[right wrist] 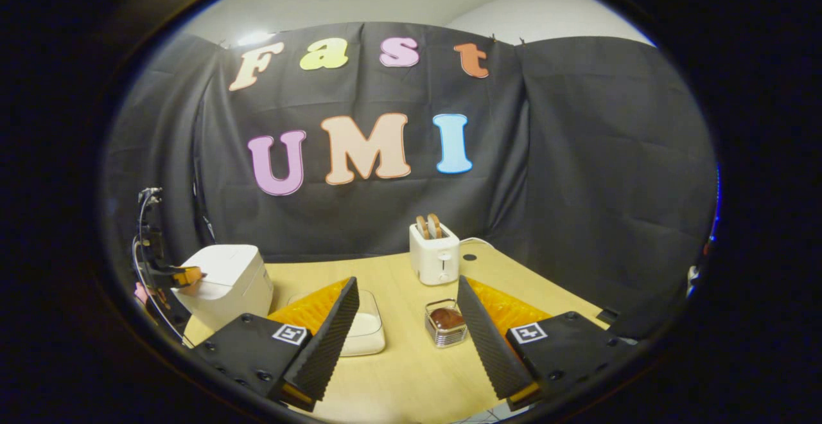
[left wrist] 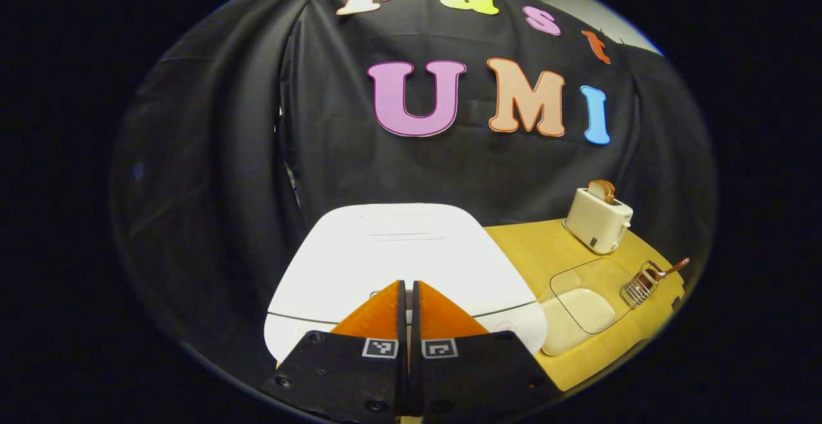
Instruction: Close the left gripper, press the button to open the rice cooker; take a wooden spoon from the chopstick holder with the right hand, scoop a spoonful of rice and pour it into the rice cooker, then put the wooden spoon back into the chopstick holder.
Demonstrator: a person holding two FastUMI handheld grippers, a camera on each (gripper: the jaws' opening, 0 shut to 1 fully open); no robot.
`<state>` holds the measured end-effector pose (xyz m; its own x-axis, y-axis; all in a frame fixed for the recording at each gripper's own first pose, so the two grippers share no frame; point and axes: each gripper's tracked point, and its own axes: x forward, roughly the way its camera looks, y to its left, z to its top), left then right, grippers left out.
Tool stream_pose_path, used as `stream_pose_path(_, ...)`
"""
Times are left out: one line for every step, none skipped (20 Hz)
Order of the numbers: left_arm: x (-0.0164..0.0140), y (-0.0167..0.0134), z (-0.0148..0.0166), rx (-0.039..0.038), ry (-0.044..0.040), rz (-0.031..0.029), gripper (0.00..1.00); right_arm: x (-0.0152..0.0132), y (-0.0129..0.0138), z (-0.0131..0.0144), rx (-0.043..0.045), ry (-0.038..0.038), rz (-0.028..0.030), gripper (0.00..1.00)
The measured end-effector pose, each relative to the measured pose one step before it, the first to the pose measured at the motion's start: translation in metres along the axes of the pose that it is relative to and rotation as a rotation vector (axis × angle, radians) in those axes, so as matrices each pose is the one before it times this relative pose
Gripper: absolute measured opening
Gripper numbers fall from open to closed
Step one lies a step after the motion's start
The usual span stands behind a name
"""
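Left gripper poised at rice cooker lid; right gripper waiting.

Left gripper point(left wrist: 409, 282) fingers clenched together, empty, at the front edge of the closed rice cooker point(left wrist: 398, 250). Right gripper point(right wrist: 408, 295) released, facing the chopstick holder point(right wrist: 445, 324) holding the wooden spoon point(left wrist: 668, 271) on the table point(right wrist: 411, 372). Risk: an off-centre press may slip past the button, leaving the lid latched.
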<state>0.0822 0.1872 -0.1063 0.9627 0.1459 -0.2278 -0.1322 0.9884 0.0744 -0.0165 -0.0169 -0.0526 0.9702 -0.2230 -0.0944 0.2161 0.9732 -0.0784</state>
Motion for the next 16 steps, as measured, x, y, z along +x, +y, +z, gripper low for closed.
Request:
stream_pose_path(0.00023,0.00042,-0.00059,-0.0001,0.0074,-0.00085,0.0,0.00065,-0.00081,-0.00196,0.00154,0.00185,-0.00092,0.96)
stream_pose_path(0.00084,0.00008,0.00065,-0.00394,0.00557,0.00185,0.0,0.00149,-0.0013,-0.00285,0.00415,0.0037,-0.00072,0.96)
stream_pose_path(-0.0002,0.00034,0.00172,-0.00178,0.00028,0.00333,0.0,0.00079,-0.00138,-0.00278,0.00676,0.00747,-0.00009,0.96)
stream_pose_path(-0.001,0.00024,0.00161,0.00025,0.00251,0.00599,0.0,0.00093,-0.00213,-0.00367,0.0067,0.00848,-0.0015,0.96)
stream_pose_path(-0.00103,0.00062,0.00341,0.00148,-0.00682,0.00711,0.0,0.00103,-0.0033,-0.00234,0.00473,0.0053,-0.00507,0.96)
stream_pose_path(-0.00154,0.00039,0.00637,0.00016,-0.01132,0.00613,0.0,0.00111,-0.0053,-0.00319,0.00408,0.00482,-0.00832,0.96)
stream_pose_path(-0.0017,-0.00016,0.00802,0.00168,-0.0181,0.00361,0.0,0.00089,-0.00493,-0.00208,0.00527,0.00402,-0.00878,0.98)
stream_pose_path(-0.0016,0.00013,0.00881,0.00857,-0.02136,0.00237,0.0,0.00187,-0.00594,-0.00314,0.00755,0.00472,-0.00926,0.96)
stream_pose_path(-0.00096,0.00032,0.01023,0.00788,-0.02451,0.00401,0.0,0.00117,-0.00365,-0.00221,0.00706,0.00377,-0.00647,0.96)
stream_pose_path(0.00103,0.00145,0.01151,0.00927,-0.02033,0.00761,0.0,0.00121,-0.00409,-0.00356,0.00637,0.00292,-0.00621,0.98)
stream_pose_path(0.00143,0.00104,0.01088,0.0088,-0.01931,0.00916,0.0,0.00089,-0.00369,-0.00205,0.00637,0.00387,-0.00719,0.98)
stream_pose_path(0.00189,0.00119,0.01323,0.00625,-0.02288,0.00987,0.0,0.00182,-0.00447,-0.00464,0.00654,0.00607,-0.00618,0.98)
stream_pose_path(0.00441,0.00159,0.01296,-0.00213,-0.02514,0.01006,0.0,0.00179,-0.00417,-0.00343,0.00809,0.0067,-0.00623,0.98)
stream_pose_path(0.00268,0.00124,0.01048,-0.0082,-0.02216,0.00673,0.0,0.00169,-0.00411,-0.00435,0.00911,0.00901,-0.00544,0.98)
stream_pose_path(0.00373,0.0016,0.01079,-0.01246,-0.02114,0.004,0.0,0.00118,-0.00424,-0.00226,0.00725,0.0061,-0.00583,0.99)
stream_pose_path(0.00405,0.00059,0.00925,-0.01389,-0.01914,0.00119,0.0,0.00161,-0.00458,-0.00014,0.00456,-0.00237,-0.00971,0.99)
